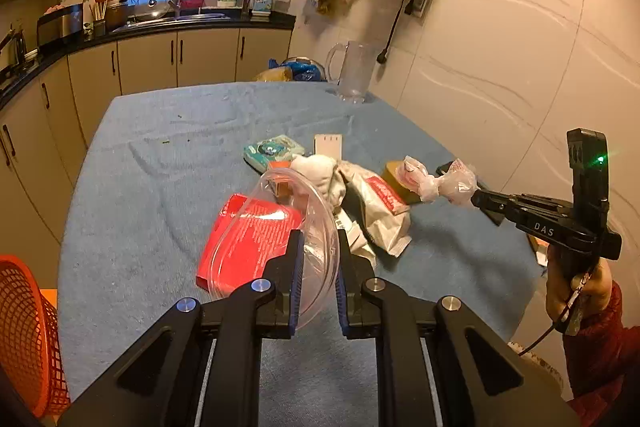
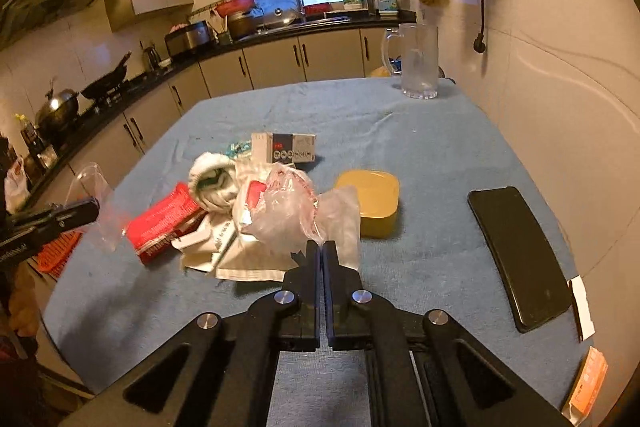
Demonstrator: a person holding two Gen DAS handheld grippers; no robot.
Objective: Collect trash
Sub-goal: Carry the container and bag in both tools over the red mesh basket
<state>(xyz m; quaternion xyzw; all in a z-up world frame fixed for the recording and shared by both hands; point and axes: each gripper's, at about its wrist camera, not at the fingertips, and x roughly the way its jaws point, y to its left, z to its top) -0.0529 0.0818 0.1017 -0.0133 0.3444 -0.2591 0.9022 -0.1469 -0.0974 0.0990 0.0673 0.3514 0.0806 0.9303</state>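
In a kitchen, trash lies piled on a blue surface [image 1: 160, 155]. The left hand-held gripper [image 1: 318, 267] squeezes a clear plastic lid [image 1: 280, 227]. The right hand-held gripper [image 2: 322, 251] pinches a crinkly plastic bag [image 2: 288, 211]. Next, both probably go into the orange basket [image 1: 24, 327].

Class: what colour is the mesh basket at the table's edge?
Orange; the mesh basket shows best in the left wrist view.
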